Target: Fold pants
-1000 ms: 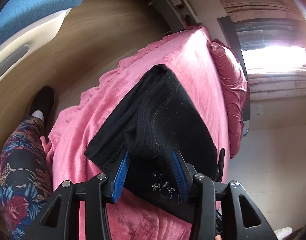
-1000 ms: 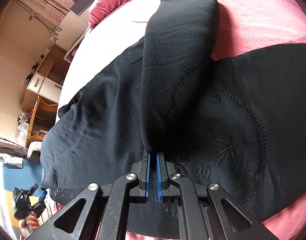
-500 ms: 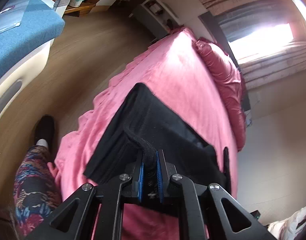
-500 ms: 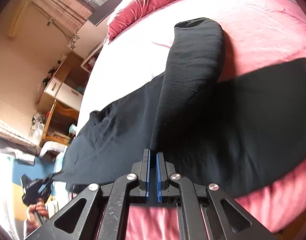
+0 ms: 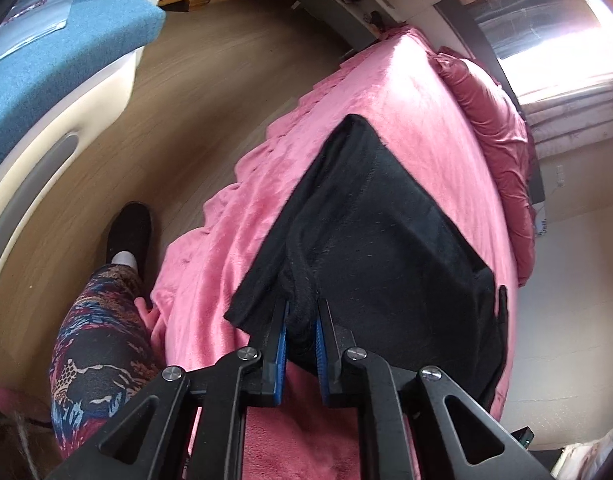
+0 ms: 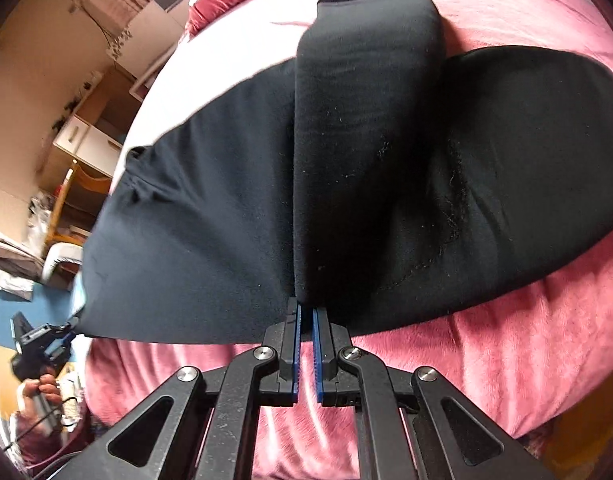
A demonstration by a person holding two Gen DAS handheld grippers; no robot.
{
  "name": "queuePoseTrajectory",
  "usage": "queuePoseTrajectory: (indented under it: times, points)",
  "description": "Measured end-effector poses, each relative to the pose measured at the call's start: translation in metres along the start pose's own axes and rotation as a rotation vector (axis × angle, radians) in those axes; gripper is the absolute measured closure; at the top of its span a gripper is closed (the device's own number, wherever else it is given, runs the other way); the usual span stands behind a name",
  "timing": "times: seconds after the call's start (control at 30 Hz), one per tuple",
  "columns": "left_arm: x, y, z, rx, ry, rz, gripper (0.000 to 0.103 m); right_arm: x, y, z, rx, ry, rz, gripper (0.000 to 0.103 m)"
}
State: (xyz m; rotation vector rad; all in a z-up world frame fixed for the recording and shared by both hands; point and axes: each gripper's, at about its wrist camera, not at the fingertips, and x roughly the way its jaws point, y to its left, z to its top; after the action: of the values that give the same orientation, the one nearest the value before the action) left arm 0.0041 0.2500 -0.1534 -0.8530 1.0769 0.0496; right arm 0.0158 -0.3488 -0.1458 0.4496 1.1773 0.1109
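The black pants (image 5: pixel 386 232) lie spread on a pink bed (image 5: pixel 410 92). My left gripper (image 5: pixel 301 308) is shut on a thick bunched edge of the pants at their near end. In the right wrist view the pants (image 6: pixel 226 208) stretch across the bed (image 6: pixel 486 356), and my right gripper (image 6: pixel 305 312) is shut on a fold of fabric that rises as a ridge straight ahead. The left gripper (image 6: pixel 46 340) also shows there at far left, at the pants' other end.
A red quilt (image 5: pixel 494 120) lies along the bed's far side. My leg in patterned trousers (image 5: pixel 94 344) and a black shoe (image 5: pixel 128 232) stand on the wood floor left of the bed. A blue-topped seat (image 5: pixel 58 76) is further left. Cabinets (image 6: pixel 86 144) stand beyond the bed.
The left gripper closed from open onto the pants edge a second ago and has pulled back. The right gripper stays shut and has drawn the pants taut and flatter across the bed.
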Motion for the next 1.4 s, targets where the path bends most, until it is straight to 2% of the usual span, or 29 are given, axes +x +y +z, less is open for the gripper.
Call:
queuePoseTrajectory:
  times: [0.07, 0.2, 0.27, 0.3, 0.43, 0.53, 0.6, 0.73, 0.8, 0.9, 1.1, 1.2, 1.23, 1.3, 1.33, 1.37, 1.4]
  points:
    - [0.002, 0.001, 0.0, 0.007, 0.001, 0.011, 0.088, 0.006, 0.001, 0.0, -0.006, 0.016, -0.009, 0.098]
    - [-0.003, -0.002, 0.003, 0.02, -0.002, 0.061, 0.076, 0.001, -0.002, 0.005, 0.007, 0.04, 0.021, 0.094]
    - [-0.014, -0.005, 0.006, 0.022, -0.048, 0.104, 0.075, -0.011, -0.005, 0.008, -0.005, 0.045, 0.028, 0.081]
    - [-0.023, -0.008, 0.008, 0.035, -0.086, 0.131, 0.075, -0.016, -0.006, 0.009, -0.015, 0.039, 0.021, 0.078]
    - [-0.052, -0.038, 0.007, 0.158, -0.23, 0.206, 0.075, -0.051, -0.005, 0.026, -0.062, -0.048, -0.046, 0.072]
    - [-0.05, -0.073, -0.004, 0.287, -0.252, 0.168, 0.074, -0.066, -0.005, 0.058, -0.062, -0.132, -0.083, 0.065]
    - [-0.037, -0.097, -0.015, 0.375, -0.213, 0.132, 0.074, -0.066, -0.002, 0.082, -0.056, -0.168, -0.101, 0.059]
    - [0.005, -0.144, -0.048, 0.549, -0.085, 0.037, 0.074, -0.042, 0.008, 0.143, -0.059, -0.195, -0.153, 0.059]
    - [0.023, -0.159, -0.061, 0.597, -0.032, 0.008, 0.074, -0.028, 0.012, 0.173, -0.054, -0.186, -0.153, 0.059]
    - [0.048, -0.176, -0.078, 0.66, 0.047, -0.008, 0.074, 0.002, 0.02, 0.223, -0.054, -0.171, -0.214, 0.059]
    - [0.071, -0.193, -0.098, 0.742, 0.136, -0.02, 0.074, 0.051, 0.017, 0.29, -0.043, -0.113, -0.333, 0.058]
    - [0.08, -0.195, -0.104, 0.745, 0.165, -0.023, 0.074, 0.079, 0.012, 0.306, -0.044, -0.061, -0.396, 0.054]
    - [0.081, -0.196, -0.104, 0.746, 0.166, -0.018, 0.074, 0.088, 0.01, 0.309, -0.055, -0.042, -0.442, 0.054]
    - [0.084, -0.193, -0.106, 0.742, 0.179, -0.024, 0.074, 0.095, 0.011, 0.31, -0.073, -0.046, -0.457, 0.055]
    - [0.085, -0.193, -0.106, 0.74, 0.181, -0.021, 0.074, 0.096, 0.013, 0.31, -0.095, -0.049, -0.461, 0.064]
    - [0.087, -0.194, -0.107, 0.736, 0.184, -0.019, 0.074, 0.095, 0.014, 0.311, -0.112, -0.052, -0.468, 0.089]
    - [0.089, -0.195, -0.106, 0.734, 0.189, -0.023, 0.074, 0.092, 0.014, 0.311, -0.121, -0.056, -0.459, 0.093]
